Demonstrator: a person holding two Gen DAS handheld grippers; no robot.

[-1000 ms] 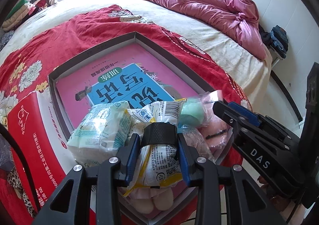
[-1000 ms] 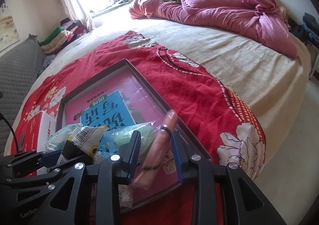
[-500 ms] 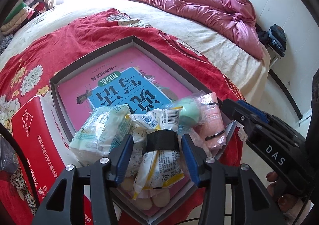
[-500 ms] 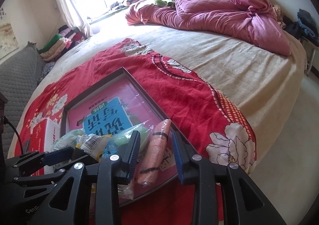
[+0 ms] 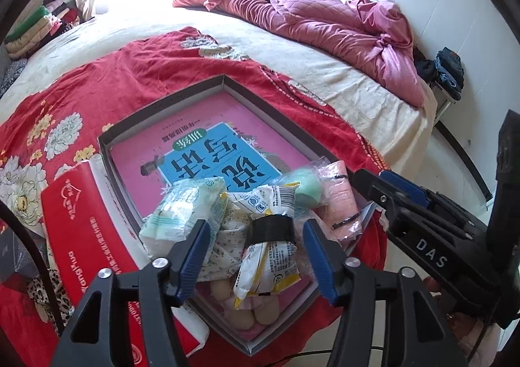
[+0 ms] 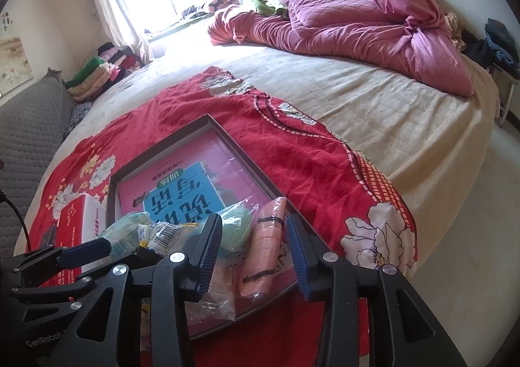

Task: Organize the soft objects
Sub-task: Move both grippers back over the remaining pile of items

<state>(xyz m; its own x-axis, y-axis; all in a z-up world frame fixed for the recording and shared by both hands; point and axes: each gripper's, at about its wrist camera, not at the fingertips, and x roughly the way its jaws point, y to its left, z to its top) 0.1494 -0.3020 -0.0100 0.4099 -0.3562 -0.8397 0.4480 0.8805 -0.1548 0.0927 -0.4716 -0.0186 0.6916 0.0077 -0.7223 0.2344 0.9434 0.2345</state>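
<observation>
**Both grippers parted over the box**

Left gripper jaws just opened, clear of the banded yellow packet lying between them in the shallow box on the bed. Right gripper likewise just opened, straddling the pink roll without pressing it.

The left gripper pointed steeply down, its jaws having just been opening, nothing pressed between the blue pads. The right gripper angled down beside it, jaws likewise just widened and gripping nothing.
</observation>
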